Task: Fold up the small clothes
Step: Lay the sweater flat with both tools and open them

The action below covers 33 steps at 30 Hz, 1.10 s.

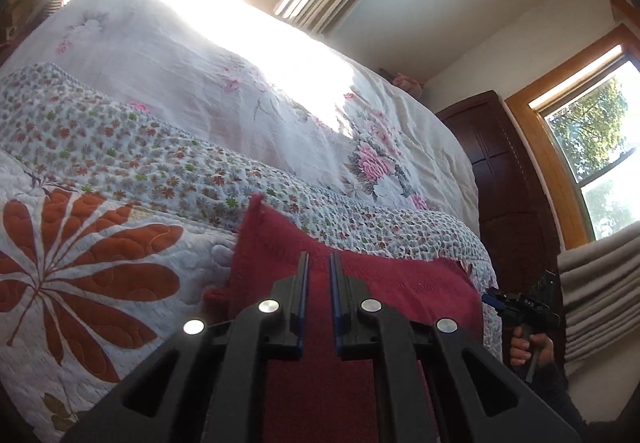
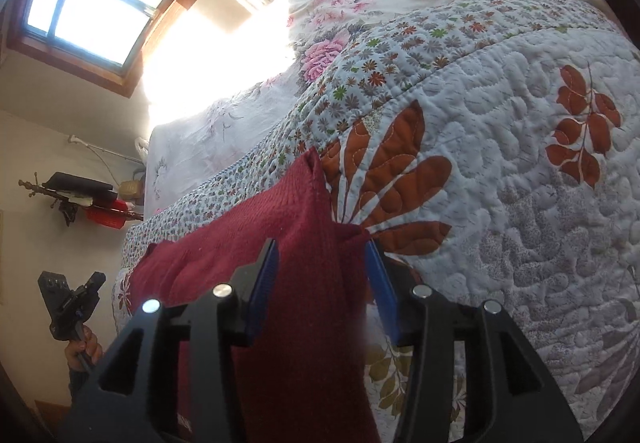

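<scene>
Far left in the left wrist view, a white quilt [image 1: 92, 243] with big rust-red leaves covers the bed, and beside it runs a band of tiny flowers, then a pale sheet [image 1: 256, 91] with pink blossoms, washed out by sun. Centre now: the red knitted garment [image 1: 384, 275] lies on the quilt's near edge, one corner poking upward. The left gripper [image 1: 319, 263] sits right over it, jaws nearly together with a thin gap between the blue pads; whether they nip the fabric I cannot tell. Rightward, a dark wooden wardrobe [image 1: 504, 171], a wood-framed window [image 1: 588, 131], and low down a hand [image 1: 528, 349] holding the other gripper's handle; white lettering on its body is too small to read.

Over to the right wrist view: at left a hand [image 2: 86, 347] grips the left tool's handle. In the middle the right gripper [image 2: 322, 255] has its jaws spread wide, the red garment draped between them, pads not pressing it. The quilt fills the right.
</scene>
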Available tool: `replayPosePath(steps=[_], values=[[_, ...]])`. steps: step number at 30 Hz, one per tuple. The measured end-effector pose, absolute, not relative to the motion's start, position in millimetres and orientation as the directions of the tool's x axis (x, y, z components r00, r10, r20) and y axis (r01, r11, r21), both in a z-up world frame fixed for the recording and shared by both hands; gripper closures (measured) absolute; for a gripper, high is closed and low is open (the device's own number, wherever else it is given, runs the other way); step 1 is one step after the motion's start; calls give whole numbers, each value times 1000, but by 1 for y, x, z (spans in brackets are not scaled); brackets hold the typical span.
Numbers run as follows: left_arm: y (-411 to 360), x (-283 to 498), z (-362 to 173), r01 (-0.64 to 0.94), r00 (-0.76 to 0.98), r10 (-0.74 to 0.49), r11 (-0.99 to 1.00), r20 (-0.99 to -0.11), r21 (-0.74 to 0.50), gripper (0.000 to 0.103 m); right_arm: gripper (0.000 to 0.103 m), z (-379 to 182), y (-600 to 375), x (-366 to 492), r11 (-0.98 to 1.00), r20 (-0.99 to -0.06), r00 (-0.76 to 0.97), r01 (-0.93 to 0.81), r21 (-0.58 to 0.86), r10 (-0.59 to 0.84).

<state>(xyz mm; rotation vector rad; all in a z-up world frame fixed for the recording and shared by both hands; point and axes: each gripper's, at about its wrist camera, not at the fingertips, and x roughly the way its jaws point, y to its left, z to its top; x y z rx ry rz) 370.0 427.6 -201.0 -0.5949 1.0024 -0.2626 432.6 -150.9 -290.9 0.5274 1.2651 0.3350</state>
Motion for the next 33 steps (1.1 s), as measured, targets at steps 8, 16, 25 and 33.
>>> replayPosePath(steps=[8, 16, 25, 33], values=[[371, 351, -267, 1, 363, -335, 933, -869, -359, 90, 47, -325, -128, 415, 897, -883, 197, 35, 441, 426], [378, 318, -228, -11, 452, -352, 916, -820, -400, 91, 59, -278, -150, 366, 878, -846, 269, 3, 479, 460], [358, 250, -273, -49, 408, -385, 896, -828, -441, 79, 72, -310, -102, 302, 856, -845, 141, -102, 507, 517], [357, 230, -234, -33, 487, -438, 855, -755, -518, 78, 82, -270, -104, 284, 864, -838, 211, -122, 488, 503]])
